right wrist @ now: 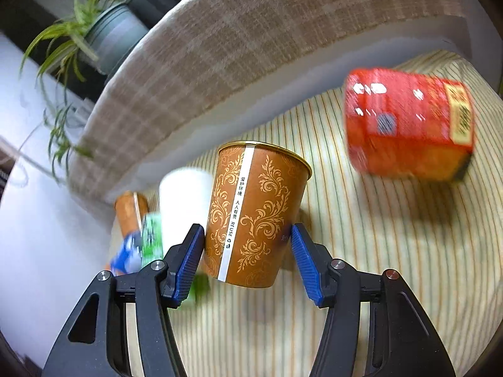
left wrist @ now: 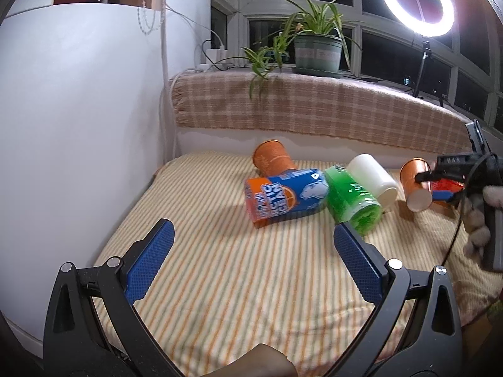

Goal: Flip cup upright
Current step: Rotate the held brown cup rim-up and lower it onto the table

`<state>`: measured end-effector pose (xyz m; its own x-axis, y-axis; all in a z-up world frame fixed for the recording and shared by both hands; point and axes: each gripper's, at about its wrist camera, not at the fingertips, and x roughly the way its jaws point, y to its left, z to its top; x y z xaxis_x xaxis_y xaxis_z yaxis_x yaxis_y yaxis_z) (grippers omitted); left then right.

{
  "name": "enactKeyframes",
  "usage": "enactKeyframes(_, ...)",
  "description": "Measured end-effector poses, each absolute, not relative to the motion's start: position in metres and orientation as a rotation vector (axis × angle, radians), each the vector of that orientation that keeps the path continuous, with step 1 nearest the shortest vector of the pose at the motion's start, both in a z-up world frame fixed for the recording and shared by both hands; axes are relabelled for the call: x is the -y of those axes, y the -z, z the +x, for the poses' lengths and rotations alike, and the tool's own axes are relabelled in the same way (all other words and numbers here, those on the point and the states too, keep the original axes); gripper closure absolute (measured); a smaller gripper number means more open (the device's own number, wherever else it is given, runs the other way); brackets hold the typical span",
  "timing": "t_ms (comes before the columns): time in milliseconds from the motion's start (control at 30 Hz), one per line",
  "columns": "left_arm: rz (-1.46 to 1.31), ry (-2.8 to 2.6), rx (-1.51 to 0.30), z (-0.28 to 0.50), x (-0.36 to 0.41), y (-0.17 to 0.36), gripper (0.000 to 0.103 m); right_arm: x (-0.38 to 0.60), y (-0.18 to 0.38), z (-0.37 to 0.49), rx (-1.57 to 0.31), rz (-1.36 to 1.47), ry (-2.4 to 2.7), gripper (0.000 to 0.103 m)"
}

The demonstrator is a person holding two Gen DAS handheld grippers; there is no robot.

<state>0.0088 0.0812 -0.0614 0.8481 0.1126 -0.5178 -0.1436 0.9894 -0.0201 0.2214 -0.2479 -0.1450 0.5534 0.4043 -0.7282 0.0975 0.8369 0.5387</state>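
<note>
A brown patterned paper cup (right wrist: 254,216) sits between my right gripper's (right wrist: 246,251) blue pads, which press its sides; it is lifted and tilted. The left wrist view shows that cup (left wrist: 415,185) at the far right, mouth toward the camera, held by the right gripper (left wrist: 422,177). My left gripper (left wrist: 251,242) is open and empty above the striped cloth (left wrist: 220,267). A second brown cup (left wrist: 273,158) lies on its side at the back. A white cup (left wrist: 372,177) lies on its side near the green one (left wrist: 352,199).
A blue and orange carton (left wrist: 284,198) lies in the middle. A red box (right wrist: 408,125) lies to the right of the held cup. A checked cloth ledge (left wrist: 314,110) with a potted plant (left wrist: 317,50) runs along the back. A white wall (left wrist: 78,110) stands on the left.
</note>
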Motion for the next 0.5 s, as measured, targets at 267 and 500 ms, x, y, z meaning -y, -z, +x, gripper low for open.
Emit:
enactKeyframes(267, -0.088, -0.06, -0.606, 0.019, -0.065, 0.066, 0.0, 0.25, 0.128, 0.151, -1.029, 0.551, -0.336, 0.047)
enactKeyframes(500, -0.114, 0.023, -0.682, 0.027, -0.048, 0.074, 0.0, 0.229, 0.133, 0.122, -1.097, 0.485, -0.449, 0.047)
